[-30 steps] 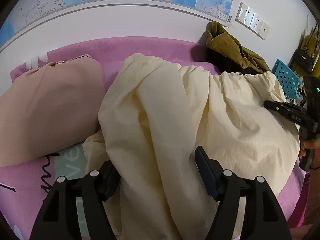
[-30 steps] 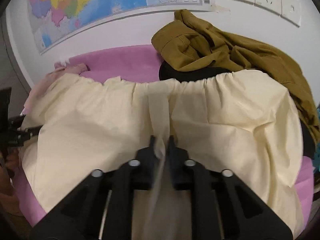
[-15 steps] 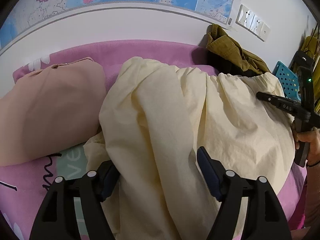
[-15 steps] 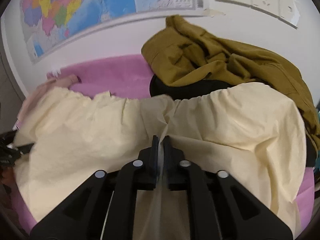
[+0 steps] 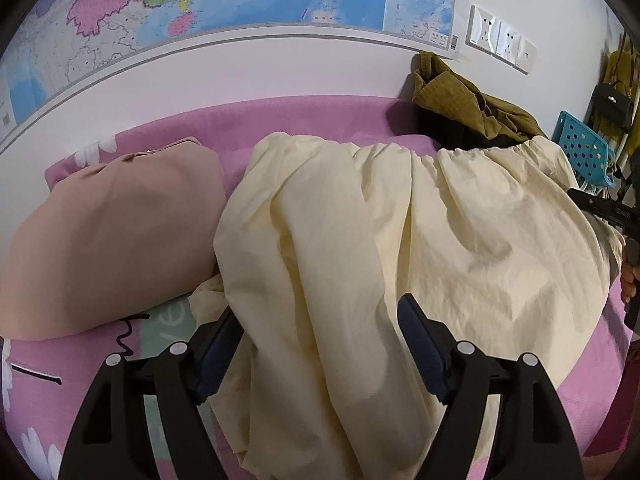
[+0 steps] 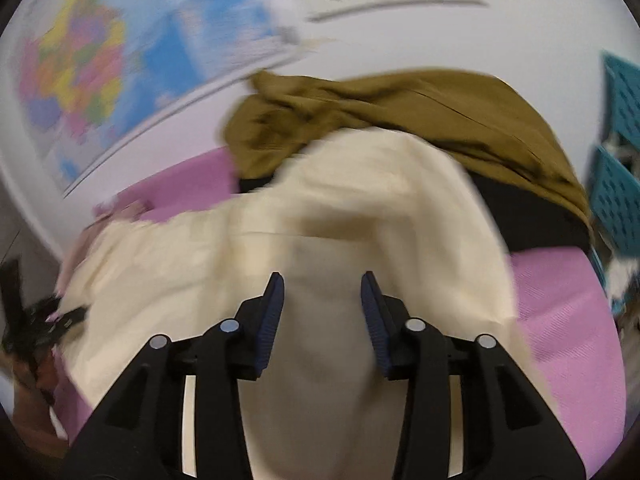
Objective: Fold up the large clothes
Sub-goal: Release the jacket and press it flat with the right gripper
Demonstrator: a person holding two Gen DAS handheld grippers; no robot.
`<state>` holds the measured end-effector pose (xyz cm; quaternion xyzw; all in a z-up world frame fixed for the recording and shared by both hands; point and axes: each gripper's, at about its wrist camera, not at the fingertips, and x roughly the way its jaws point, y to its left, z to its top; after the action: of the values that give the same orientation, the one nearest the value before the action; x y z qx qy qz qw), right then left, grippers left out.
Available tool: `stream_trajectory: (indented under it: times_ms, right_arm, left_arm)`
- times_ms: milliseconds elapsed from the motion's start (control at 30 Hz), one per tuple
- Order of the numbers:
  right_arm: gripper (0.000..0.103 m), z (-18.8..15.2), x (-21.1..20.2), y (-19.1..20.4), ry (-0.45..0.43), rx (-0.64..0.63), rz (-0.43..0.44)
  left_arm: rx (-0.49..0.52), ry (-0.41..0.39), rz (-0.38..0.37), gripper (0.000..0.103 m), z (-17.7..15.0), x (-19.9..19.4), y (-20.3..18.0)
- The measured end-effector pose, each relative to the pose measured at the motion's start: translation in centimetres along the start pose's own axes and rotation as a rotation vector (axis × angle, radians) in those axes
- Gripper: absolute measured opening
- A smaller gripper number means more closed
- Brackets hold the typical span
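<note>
A large cream-yellow garment (image 5: 400, 232) with a gathered waistband lies rumpled across the pink bed (image 5: 312, 120). My left gripper (image 5: 320, 320) is open, its fingers on either side of a hanging fold at the garment's near edge. My right gripper (image 6: 322, 300) is open over the garment (image 6: 320, 208) in the blurred right wrist view, holding nothing. The right gripper also shows in the left wrist view (image 5: 600, 210) at the garment's right edge. The left gripper shows in the right wrist view (image 6: 44, 320) at the far left.
A tan pillow (image 5: 108, 232) lies left of the garment. An olive jacket (image 5: 460, 100) over a dark item is piled against the white wall. A teal perforated basket (image 5: 584, 148) stands at the right. A map and wall sockets (image 5: 500, 38) hang above the bed.
My right gripper has opened and let go of the cream fold it pinched. It is swinging, so its view is blurred. The left gripper has stayed open over the near edge.
</note>
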<state>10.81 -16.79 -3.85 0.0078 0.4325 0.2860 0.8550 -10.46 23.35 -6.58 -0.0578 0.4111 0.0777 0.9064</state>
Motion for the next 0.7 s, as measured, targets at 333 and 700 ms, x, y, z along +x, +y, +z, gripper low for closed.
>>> stream_trajectory:
  times_ms: [333, 700]
  right_arm:
    - [0.034, -0.4, -0.6, -1.1, -0.039, 0.056, -0.02]
    - [0.041, -2.3, -2.5, 1.7, -0.023, -0.044, 0.052]
  left_arm:
    - [0.005, 0.006, 0.038, 0.075, -0.2, 0.3, -0.2]
    - [0.042, -0.056, 0.049, 0.08, -0.8, -1.8, -0.7]
